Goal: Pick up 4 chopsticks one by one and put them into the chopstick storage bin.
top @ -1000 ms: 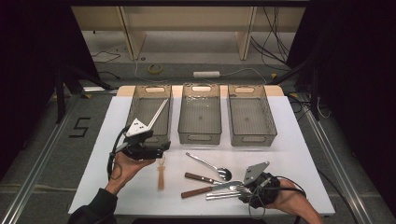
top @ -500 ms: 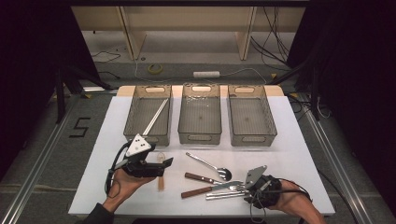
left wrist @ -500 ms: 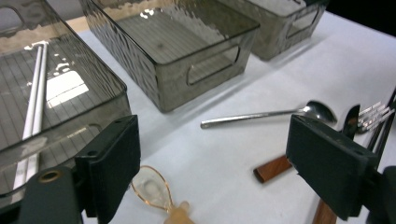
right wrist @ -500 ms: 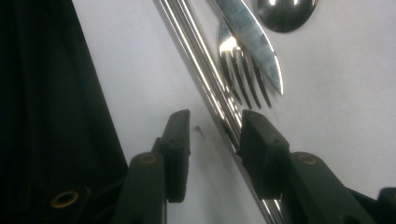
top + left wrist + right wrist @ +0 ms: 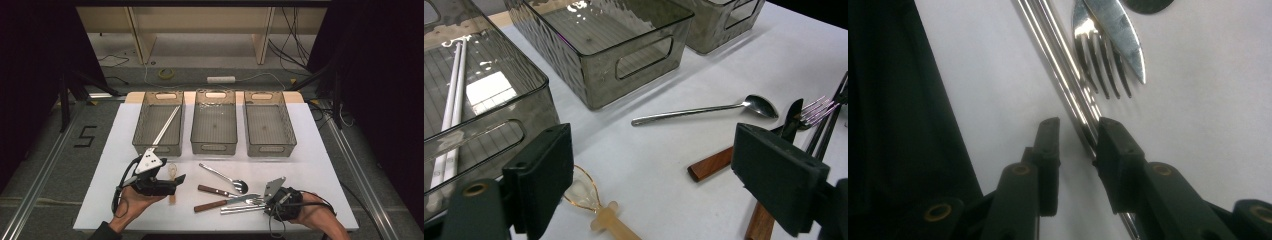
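Observation:
My left gripper [image 5: 176,182] [image 5: 651,135] hovers low over the white mat, jaws wide open with nothing between them. Just below it lies a small clear-bowled spoon with a beige handle [image 5: 172,172] [image 5: 594,205]. My right gripper [image 5: 262,200] [image 5: 1078,125] sits at the cutlery pile. Its jaws have just been closing but a gap remains. A pair of metal chopsticks [image 5: 240,209] [image 5: 1068,75] runs into that gap against the right jaw, while the left jaw stands clear of them. A fork [image 5: 250,200] [image 5: 1103,70] lies beside them under a knife blade [image 5: 1118,35].
Three grey see-through bins stand in a row at the back: left [image 5: 140,135], middle [image 5: 214,147], right [image 5: 287,135]. The left one holds white chopsticks [image 5: 167,125] [image 5: 451,115]. A steel spoon [image 5: 225,177] [image 5: 704,107] and wood-handled knives [image 5: 215,191] [image 5: 714,162] lie mid-mat.
My left gripper has come away from the left bin toward the person and settled near the small spoon. My right gripper's jaws have narrowed around the metal chopsticks.

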`<act>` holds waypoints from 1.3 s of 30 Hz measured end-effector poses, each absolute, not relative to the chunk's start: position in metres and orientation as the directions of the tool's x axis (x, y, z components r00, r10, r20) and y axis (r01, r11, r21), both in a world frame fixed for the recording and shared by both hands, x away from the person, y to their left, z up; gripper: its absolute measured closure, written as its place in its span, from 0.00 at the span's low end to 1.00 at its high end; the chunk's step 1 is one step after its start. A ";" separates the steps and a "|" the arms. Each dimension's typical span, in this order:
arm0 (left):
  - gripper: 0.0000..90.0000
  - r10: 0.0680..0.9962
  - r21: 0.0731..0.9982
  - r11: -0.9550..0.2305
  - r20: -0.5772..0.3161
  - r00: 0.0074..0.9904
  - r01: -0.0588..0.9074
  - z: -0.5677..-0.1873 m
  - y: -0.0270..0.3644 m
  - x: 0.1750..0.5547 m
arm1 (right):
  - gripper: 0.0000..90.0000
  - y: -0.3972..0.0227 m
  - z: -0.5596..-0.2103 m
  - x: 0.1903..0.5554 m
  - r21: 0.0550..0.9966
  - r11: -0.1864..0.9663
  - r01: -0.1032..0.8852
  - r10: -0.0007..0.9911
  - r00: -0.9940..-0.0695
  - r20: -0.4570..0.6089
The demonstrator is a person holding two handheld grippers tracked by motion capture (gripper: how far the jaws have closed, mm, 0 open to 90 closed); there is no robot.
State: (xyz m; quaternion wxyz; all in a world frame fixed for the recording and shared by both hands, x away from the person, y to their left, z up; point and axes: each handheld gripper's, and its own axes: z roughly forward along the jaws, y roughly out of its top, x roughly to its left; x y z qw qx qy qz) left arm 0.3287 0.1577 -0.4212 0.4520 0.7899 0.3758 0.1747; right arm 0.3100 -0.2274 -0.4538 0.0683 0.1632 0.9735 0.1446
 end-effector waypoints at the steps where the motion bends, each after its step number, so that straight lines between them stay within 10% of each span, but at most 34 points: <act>1: 0.19 0.751 0.846 -0.308 -0.064 0.657 0.436 -0.421 0.158 0.328 | 0.80 -0.227 -0.454 0.310 0.302 0.904 0.302 0.341 -0.936 -0.085; 39: 0.19 0.737 0.833 -0.342 -0.050 0.674 0.435 -0.425 0.153 0.328 | 0.92 -0.218 -0.455 0.308 0.181 0.971 0.157 0.175 -0.981 -0.087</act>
